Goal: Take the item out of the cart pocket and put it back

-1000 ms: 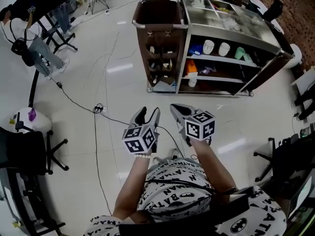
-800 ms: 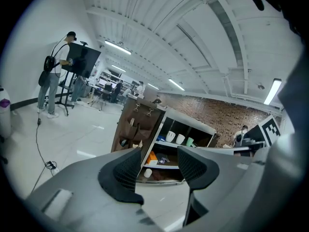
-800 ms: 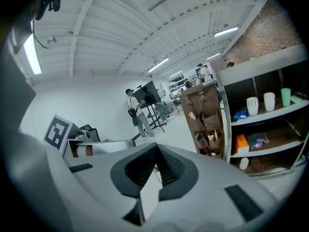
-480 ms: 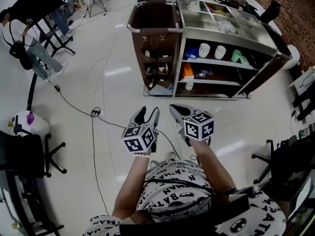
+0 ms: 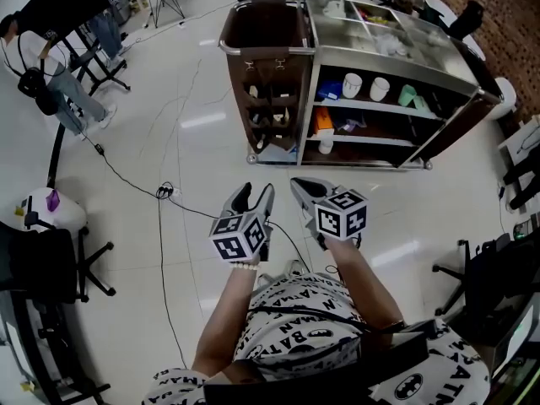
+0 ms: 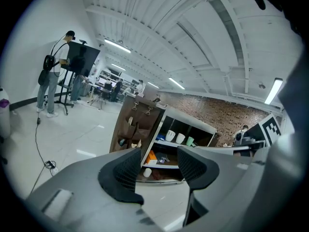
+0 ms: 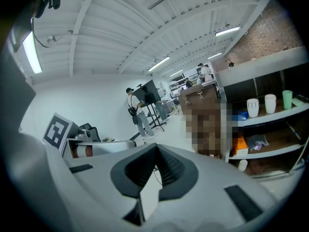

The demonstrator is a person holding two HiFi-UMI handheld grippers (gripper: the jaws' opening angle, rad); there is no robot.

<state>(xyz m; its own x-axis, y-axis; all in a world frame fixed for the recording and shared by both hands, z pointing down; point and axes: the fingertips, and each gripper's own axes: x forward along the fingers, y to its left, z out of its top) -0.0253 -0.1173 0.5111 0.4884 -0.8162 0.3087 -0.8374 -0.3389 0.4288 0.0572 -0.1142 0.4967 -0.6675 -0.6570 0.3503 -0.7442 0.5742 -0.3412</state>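
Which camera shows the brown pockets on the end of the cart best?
The head view. There the brown pockets show whole, top to bottom, with nothing in front of them. The left gripper view faces the pockets, but the left gripper hides their lowest part. In the right gripper view they are blurred over.

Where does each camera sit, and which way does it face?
Head view: on the person's head, facing steeply down at the floor and cart; shows both forearms, left gripper, right gripper.
Left gripper view: on the left gripper, facing along its open jaws at the cart; the right gripper's cube shows.
Right gripper view: on the right gripper, facing along its closed jaws toward the cart; the left gripper's cube shows.
Shared: all three show the cart.
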